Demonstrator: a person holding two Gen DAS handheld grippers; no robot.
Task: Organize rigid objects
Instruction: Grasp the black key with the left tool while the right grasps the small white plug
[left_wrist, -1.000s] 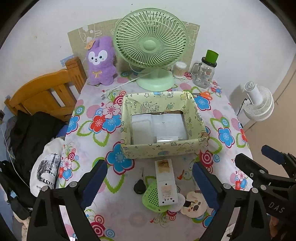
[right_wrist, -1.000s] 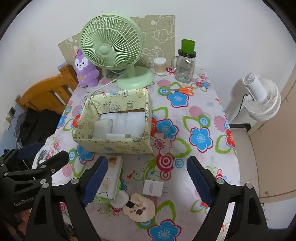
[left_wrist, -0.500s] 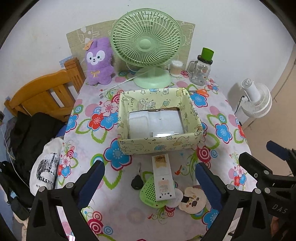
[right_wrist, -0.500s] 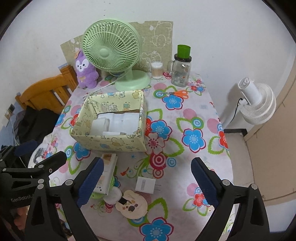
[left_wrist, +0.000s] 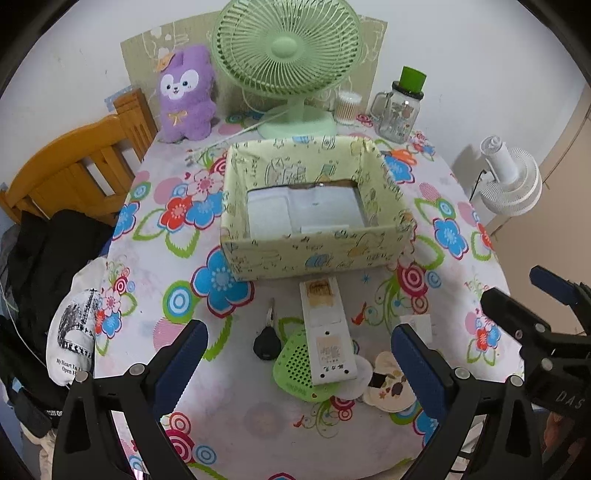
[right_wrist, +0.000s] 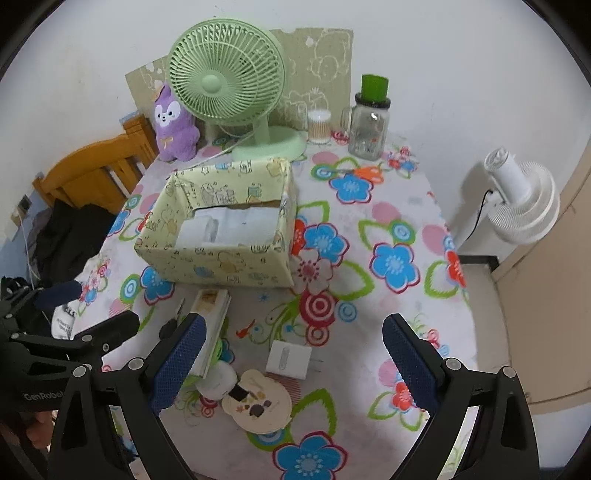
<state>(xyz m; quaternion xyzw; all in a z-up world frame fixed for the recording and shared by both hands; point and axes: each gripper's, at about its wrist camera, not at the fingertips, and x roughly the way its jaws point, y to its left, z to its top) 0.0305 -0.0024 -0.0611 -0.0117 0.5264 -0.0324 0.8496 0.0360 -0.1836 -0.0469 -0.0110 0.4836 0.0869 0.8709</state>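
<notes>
I see both tongs hanging above a round table (left_wrist: 147, 266) with a bright floral cloth, each tilted downward. My left gripper (left_wrist: 299, 356) stands wide apart with nothing between its blue pads; its jaws have just been spreading further. My right gripper (right_wrist: 291, 352) is also spread wide and holds nothing, having opened over the last second.

Directly between the left gripper's fingers and slightly ahead lies a long white box (left_wrist: 325, 328), pointing away from me, its near end resting on a round green perforated disc (left_wrist: 295, 369). Just left of that, still inside the jaw span, is a black car key (left_wrist: 266, 341). Beside the left gripper's right-hand finger sits a cream wooden guitar-shaped piece (left_wrist: 388, 386), touching a small white round pad (left_wrist: 360, 373).

From the right wrist view, a small white charger plug (right_wrist: 288, 359) lies between the right gripper's fingers, with the guitar-shaped piece just nearer to me. The white box lies against the inner side of that gripper's left-hand finger.

Ahead of both tongs stands an open box (left_wrist: 317, 254) wrapped in pale yellow patterned paper, with white packets inside. Beyond it are a green desk fan (left_wrist: 286, 48), a purple plush toy (left_wrist: 186, 96), a jar of cotton swabs (left_wrist: 347, 107) and a glass jar with a green lid (left_wrist: 400, 107).
</notes>
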